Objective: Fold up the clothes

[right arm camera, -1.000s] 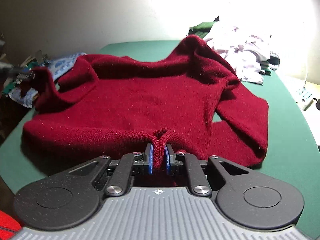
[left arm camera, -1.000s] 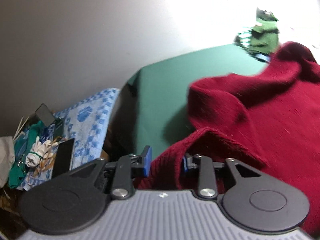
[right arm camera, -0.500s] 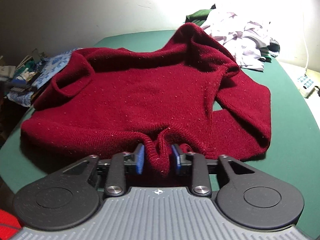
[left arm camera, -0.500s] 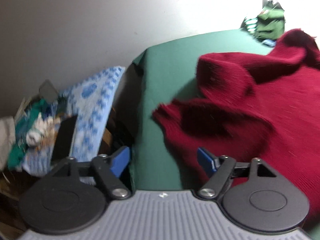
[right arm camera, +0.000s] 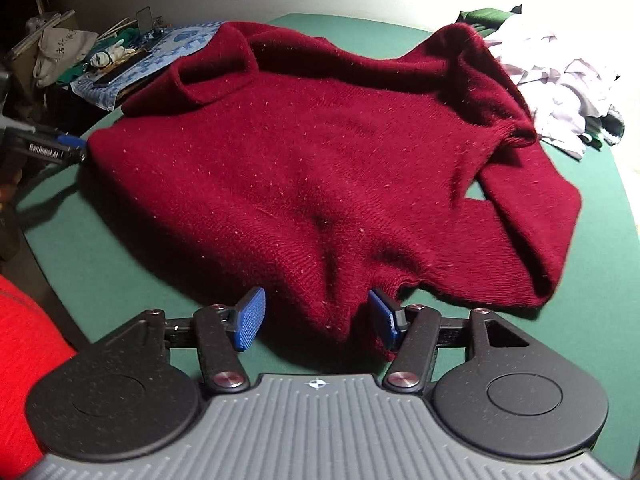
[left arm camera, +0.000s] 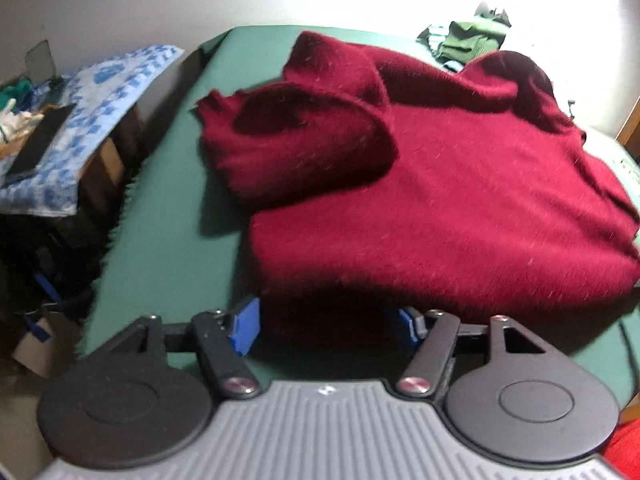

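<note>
A: Where does the red sweater (right arm camera: 320, 168) lie?

B: Spread on the green table (right arm camera: 120, 280), hem edge toward both cameras, shoulders away; its left sleeve (left arm camera: 304, 140) is already turned in over the body, and the right sleeve (right arm camera: 528, 216) lies doubled at its own side; that looks like sleeves-in-first before the body is folded.

A: And the right gripper (right arm camera: 316, 324)?

B: Its jaws have just been opening; the blue pads (right arm camera: 250, 318) stand apart with a puckered bit of the hem between them, the right-hand pad touching the knit, the other clear of it; no squeeze, so I'd call it a let-go, the pucker being what a pinch leaves behind.

A: The left gripper (left arm camera: 326, 326)?

B: At the sweater's near left corner; its jaws have just been closing, yet they sit partly apart with the dark hem edge between the pads and no clear press on it; the view is blurred there, so I judge it is lining up for a grip, not holding; a corner is the sensible place, since lifting both hem corners carries the lower half up evenly.

A: What surrounds it?

B: A heap of pale clothes (right arm camera: 560, 76) and a green garment (left arm camera: 472, 36) at the far side, probably waiting their turn; a blue patterned cloth (left arm camera: 104, 92) covers a cluttered side stand off the table's left edge; a red sleeve (right arm camera: 20, 360) of the person shows at the near left.
</note>
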{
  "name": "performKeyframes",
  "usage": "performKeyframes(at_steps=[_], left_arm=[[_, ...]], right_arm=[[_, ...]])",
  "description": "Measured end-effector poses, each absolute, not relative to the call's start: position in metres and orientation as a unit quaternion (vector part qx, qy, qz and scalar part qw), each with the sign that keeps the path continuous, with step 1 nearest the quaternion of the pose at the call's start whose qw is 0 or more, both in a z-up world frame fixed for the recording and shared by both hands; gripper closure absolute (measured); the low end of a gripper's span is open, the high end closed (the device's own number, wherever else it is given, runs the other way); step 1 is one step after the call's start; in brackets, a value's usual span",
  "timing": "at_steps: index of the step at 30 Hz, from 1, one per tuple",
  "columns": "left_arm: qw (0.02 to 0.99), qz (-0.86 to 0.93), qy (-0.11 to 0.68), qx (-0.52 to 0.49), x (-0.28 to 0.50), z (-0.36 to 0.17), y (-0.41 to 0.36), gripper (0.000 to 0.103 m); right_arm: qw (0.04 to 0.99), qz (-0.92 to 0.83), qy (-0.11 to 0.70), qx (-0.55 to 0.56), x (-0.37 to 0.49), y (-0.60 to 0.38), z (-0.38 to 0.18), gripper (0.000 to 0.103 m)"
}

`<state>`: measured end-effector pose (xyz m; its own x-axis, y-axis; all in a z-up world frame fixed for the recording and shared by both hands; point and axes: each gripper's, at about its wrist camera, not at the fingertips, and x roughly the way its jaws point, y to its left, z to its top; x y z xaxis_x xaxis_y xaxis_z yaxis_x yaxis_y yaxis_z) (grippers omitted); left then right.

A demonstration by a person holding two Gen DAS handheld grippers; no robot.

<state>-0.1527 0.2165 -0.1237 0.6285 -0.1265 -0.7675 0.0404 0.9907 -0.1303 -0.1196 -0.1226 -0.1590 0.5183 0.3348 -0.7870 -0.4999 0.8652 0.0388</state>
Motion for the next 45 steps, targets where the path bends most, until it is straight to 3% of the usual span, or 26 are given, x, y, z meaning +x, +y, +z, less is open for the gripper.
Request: performKeyframes(at_steps=[2,3,5,7,17,22,24,26,33,34,36,38,40,42,45], left_arm=[[0.898,-0.060,0.431,-0.063,-0.145,-0.122,0.210,0.078],[0.897,-0.060,0.432,-0.066,-0.142,-0.121,0.206,0.084],[0.897,-0.061,0.432,-0.075,-0.137,-0.119,0.197,0.090],[0.899,-0.065,0.425,-0.089,-0.133,-0.109,0.193,0.092],[0.933,-0.065,0.311,-0.169,-0.144,0.002,0.214,0.093],[0.937,-0.041,0.317,-0.140,-0.136,0.006,0.218,0.092],[0.930,-0.031,0.338,-0.141,-0.115,-0.012,0.220,0.091],[0.922,-0.013,0.361,-0.141,-0.090,-0.034,0.221,0.091],[0.906,0.033,0.398,-0.142,-0.040,-0.088,0.233,0.082],[0.909,0.025,0.393,-0.139,-0.046,-0.085,0.230,0.077],[0.916,0.009,0.384,-0.117,-0.063,-0.078,0.225,0.050],[0.921,-0.001,0.381,-0.088,-0.082,-0.073,0.218,0.036],[0.919,-0.018,0.385,-0.080,-0.097,-0.072,0.211,0.033],[0.913,-0.040,0.397,-0.090,-0.103,-0.077,0.207,0.020],[0.907,-0.038,0.409,-0.095,-0.094,-0.088,0.201,0.013]], right_arm=[[0.872,0.232,0.420,-0.101,-0.121,-0.122,-0.161,0.045],[0.875,0.228,0.415,-0.102,-0.122,-0.121,-0.161,0.048],[0.881,0.220,0.406,-0.106,-0.123,-0.120,-0.162,0.075],[0.883,0.217,0.411,-0.066,-0.117,-0.127,-0.155,0.089],[0.841,0.295,0.402,0.208,-0.084,-0.185,-0.079,0.091],[0.844,0.292,0.372,0.255,-0.067,-0.203,-0.064,0.090],[0.858,0.267,0.366,0.240,-0.051,-0.196,-0.076,0.084],[0.869,0.234,0.375,0.225,-0.033,-0.188,-0.096,0.071],[0.902,0.138,0.391,0.118,-0.034,-0.185,-0.124,0.061],[0.896,0.160,0.398,0.118,-0.040,-0.189,-0.121,0.060],[0.880,0.209,0.413,0.106,-0.051,-0.191,-0.116,0.057],[0.875,0.230,0.420,0.073,-0.062,-0.179,-0.119,0.048],[0.877,0.230,0.417,0.055,-0.066,-0.167,-0.128,0.042],[0.876,0.224,0.423,0.061,-0.062,-0.158,-0.138,0.042],[0.873,0.204,0.436,0.079,-0.055,-0.147,-0.149,0.042]])
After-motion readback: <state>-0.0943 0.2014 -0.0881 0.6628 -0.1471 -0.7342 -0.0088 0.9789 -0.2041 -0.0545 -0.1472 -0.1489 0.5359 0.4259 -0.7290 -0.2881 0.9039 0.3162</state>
